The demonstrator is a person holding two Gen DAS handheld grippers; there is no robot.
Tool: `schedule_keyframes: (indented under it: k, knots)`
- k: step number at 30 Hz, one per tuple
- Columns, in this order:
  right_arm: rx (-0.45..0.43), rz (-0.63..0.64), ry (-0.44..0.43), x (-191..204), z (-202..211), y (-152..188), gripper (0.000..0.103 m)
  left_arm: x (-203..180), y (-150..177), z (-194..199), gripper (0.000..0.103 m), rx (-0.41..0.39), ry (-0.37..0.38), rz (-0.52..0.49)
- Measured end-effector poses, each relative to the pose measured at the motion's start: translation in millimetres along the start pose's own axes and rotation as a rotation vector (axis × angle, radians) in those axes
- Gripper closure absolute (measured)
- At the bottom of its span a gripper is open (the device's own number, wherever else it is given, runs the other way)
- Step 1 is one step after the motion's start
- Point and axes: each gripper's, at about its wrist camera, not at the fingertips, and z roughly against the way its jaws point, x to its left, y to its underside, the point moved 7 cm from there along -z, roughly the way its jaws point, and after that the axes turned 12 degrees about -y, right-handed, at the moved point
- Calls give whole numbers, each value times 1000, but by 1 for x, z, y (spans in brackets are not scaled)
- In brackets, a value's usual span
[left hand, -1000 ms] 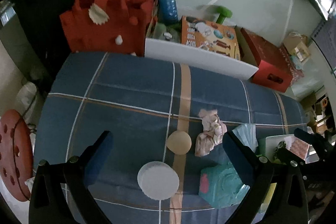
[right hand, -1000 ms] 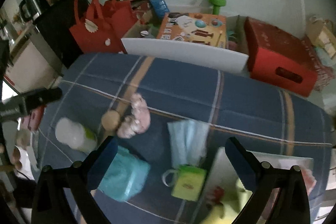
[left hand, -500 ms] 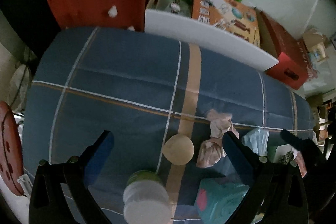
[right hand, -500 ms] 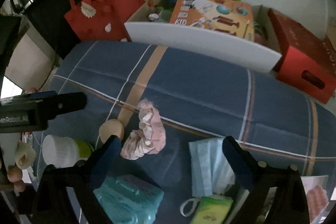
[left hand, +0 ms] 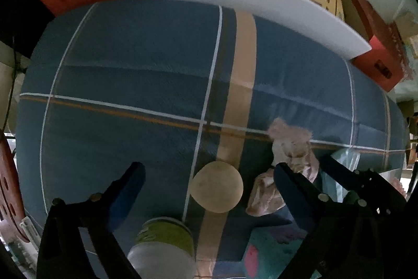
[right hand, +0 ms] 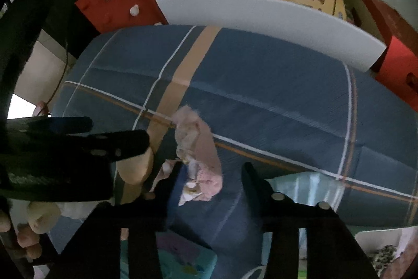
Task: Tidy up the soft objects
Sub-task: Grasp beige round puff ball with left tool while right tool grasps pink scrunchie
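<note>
beige ball (left hand: 216, 187), green jar (left hand: 163, 245), teal pack (left hand: 263, 252)

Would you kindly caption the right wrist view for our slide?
Right gripper jaws closing around a pink scrunchie on the blue plaid cloth.

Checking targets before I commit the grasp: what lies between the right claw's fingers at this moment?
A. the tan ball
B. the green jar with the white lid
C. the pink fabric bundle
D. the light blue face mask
C. In the right wrist view the pink fabric bundle lies between the fingers of the right claw, whose jaws are closing; the tan ball sits further left, in front of the left claw.
</note>
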Motion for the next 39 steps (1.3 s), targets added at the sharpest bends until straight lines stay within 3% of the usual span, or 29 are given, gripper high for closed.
schedule_keyframes:
  k: [3, 10, 13, 20, 24, 29, 39]
  knots:
    - [4, -8, -23, 0, -4, 2, 65, -2, 3, -7, 21, 25, -8, -9]
    - [-11, -6, -57, 1, -5, 3, 83, -10, 5, -13, 22, 50, -16, -34]
    - [-23, -10, -65, -4, 1, 4, 85, -16, 9, -16, 22, 61, -25, -52]
    - [-46, -24, -61, -20, 16, 7, 88, -23, 7, -24, 24, 76, -54, -83]
    - [-52, -38, -57, -30, 19, 9, 88, -31, 7, -31, 35, 94, -52, -94]
    - [-59, -54, -56, -39, 25, 12, 88, -39, 7, -32, 36, 89, -64, -129]
    - [-60, -70, -57, -40, 30, 15, 88, -48, 5, -31, 51, 72, -63, -156]
